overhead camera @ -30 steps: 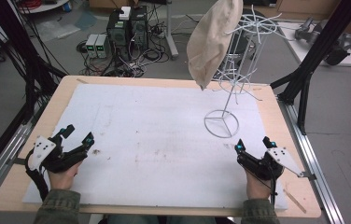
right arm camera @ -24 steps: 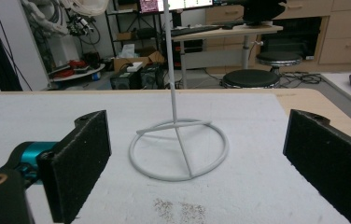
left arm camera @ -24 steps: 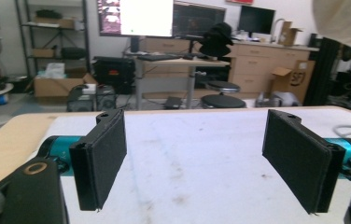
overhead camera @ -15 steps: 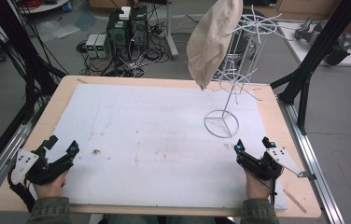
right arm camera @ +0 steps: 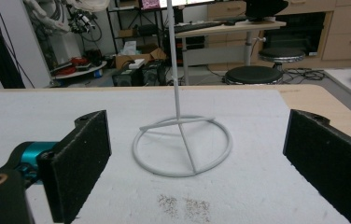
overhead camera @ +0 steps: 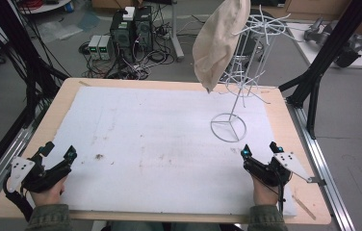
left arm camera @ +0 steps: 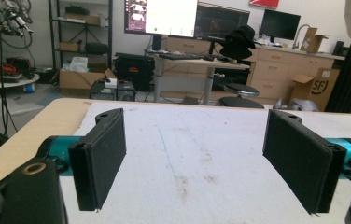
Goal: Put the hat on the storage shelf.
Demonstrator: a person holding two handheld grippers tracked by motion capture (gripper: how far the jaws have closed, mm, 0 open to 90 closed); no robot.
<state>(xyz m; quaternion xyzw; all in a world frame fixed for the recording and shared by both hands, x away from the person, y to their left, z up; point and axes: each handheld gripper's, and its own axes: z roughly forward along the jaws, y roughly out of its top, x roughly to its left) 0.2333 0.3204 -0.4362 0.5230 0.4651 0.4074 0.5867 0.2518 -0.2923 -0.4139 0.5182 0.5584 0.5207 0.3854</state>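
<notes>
Grippers rest at the two near corners of the counter (overhead camera: 34,144), each held in a hand. The left gripper (overhead camera: 58,153) sits at the near left edge of the white sheet (overhead camera: 160,130) that covers most of the wooden top; its jaws stand wide apart with nothing between them, which the left gripper view confirms, bare stained sheet showing between the two black pads. The right gripper (overhead camera: 258,149) lies at the near right, jaws likewise spread and empty, pointing toward the white wire stand (overhead camera: 239,103).

The stand is nearest to the right gripper: its ring base (right arm camera: 183,144) lies flat on the sheet just ahead of the open jaws, apart from them, with the thin upright post rising from the middle of the ring. At the top of the stand, a cream cloth hat (overhead camera: 217,41) hangs off the wire spokes on the left side, drooping down above the far edge of the counter. A few dark specks mark the sheet just before the ring.

In the left gripper view a cardboard box (left arm camera: 320,81) in the room behind carries the letters "SF". Monitors on a desk there show writing too small to read.
</notes>
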